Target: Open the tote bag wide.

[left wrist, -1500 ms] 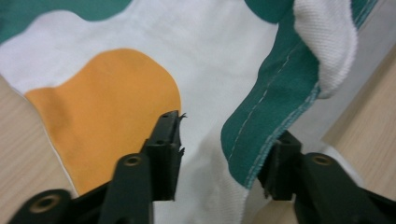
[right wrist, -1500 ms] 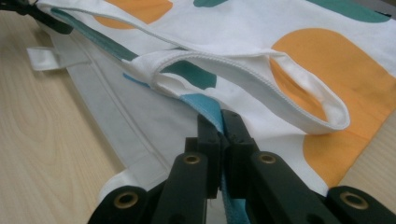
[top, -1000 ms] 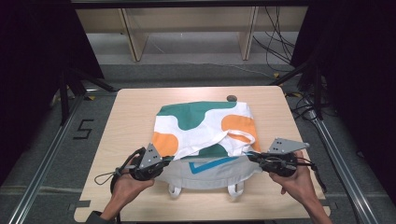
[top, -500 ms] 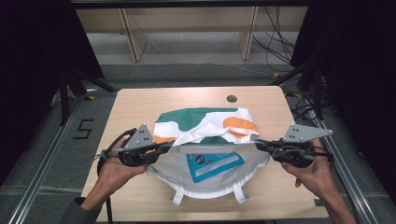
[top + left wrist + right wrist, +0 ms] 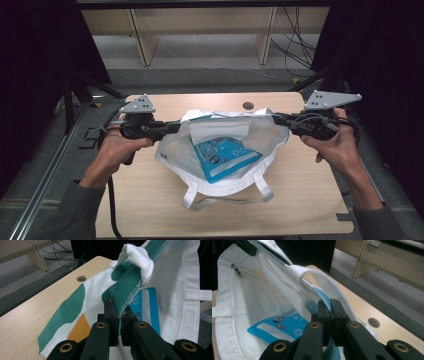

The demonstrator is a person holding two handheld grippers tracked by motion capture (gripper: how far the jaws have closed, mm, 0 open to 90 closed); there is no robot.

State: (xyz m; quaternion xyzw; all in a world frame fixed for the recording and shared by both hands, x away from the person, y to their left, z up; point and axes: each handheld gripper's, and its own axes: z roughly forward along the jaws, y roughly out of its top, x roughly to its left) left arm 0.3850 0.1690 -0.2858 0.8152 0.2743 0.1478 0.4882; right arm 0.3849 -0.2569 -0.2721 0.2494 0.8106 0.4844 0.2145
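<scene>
High view: the bag (image 5: 220,150) hangs between the two grippers above the table (image 5: 310,200), its mouth pulled wide toward the camera and its lower edge with two white handles (image 5: 260,187) trailing on the wood. The left gripper (image 5: 172,127) pinches the rim on one side, the right gripper (image 5: 277,119) the rim on the other, each held level in a hand. Inside lies a blue packet (image 5: 222,157), resting against the lower wall of the bag.

Left gripper view: the jaws are closed on the green-edged rim (image 5: 125,295), cloth squeezed flat between them. The patterned outer face (image 5: 72,315) drapes down toward the table, and a strip of the packet (image 5: 147,307) shows past the hem.

Right gripper view: these jaws are likewise clamped tight on the rim, beside a white loop (image 5: 319,282). The white lining (image 5: 249,302) opens out beyond, with the packet (image 5: 279,327) low inside.

Judgement: the step in hand looks like lifting the bag by its mouth, either to settle the packet to the bottom or to tip it out. The next move calls for keeping both grips firm and level with each other, so the rim does not slip and the packet does not slide out unplanned.
</scene>
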